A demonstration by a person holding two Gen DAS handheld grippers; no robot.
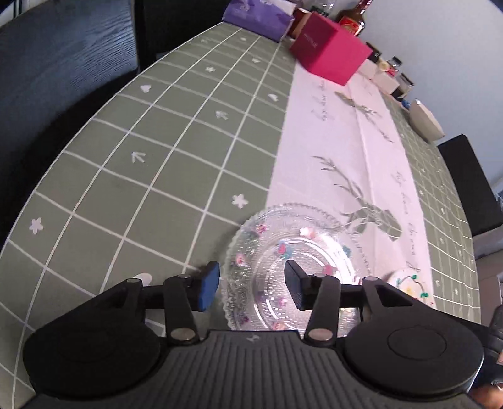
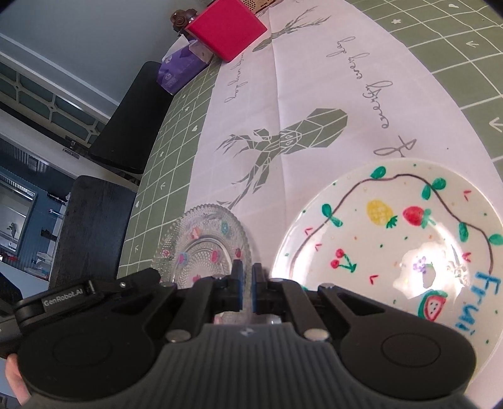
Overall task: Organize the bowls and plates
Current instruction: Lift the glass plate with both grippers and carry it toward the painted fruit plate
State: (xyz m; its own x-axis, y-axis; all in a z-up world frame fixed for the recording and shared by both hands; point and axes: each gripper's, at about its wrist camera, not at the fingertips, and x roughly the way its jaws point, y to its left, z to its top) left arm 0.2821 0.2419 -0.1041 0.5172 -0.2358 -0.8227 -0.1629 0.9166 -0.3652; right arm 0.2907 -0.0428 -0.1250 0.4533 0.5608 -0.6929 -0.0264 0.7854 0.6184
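A long surface (image 1: pixel 132 176) is seen, covered in a green gridded cloth with a white runner (image 1: pixel 330 151) printed with deer down its middle. All places below are given relative to the glass plate.

The painted plate (image 2: pixel 393 239), white and decorated with fruit and a vine, is the largest dish; it lies flat on the runner just beside the glass plate, with a narrow gap between the two rims. The glass plate (image 1: pixel 283 267), clear, beaded at the rim and dotted with small coloured flowers, sits where the runner meets the green cloth. A white bowl (image 1: pixel 424 121) is placed well apart from it, towards the far edge of the surface. A pink box (image 1: pixel 330 53) and a purple pack (image 1: pixel 254 15) stand far beyond it at the end of the surface.

The left tongs (image 1: pixel 251 284) are held partly open, one pad outside the plate's rim and one over its middle, nothing gripped. The right tongs (image 2: pixel 246 288) are shut and empty, held over the gap between the two plates.

A slip is judged likely: the glass rim is thin, smooth and low, so a shallow bite could let it tilt and drop. Chipping could follow if it is knocked against the painted plate. The cloth could also be dragged if a pad catches it.
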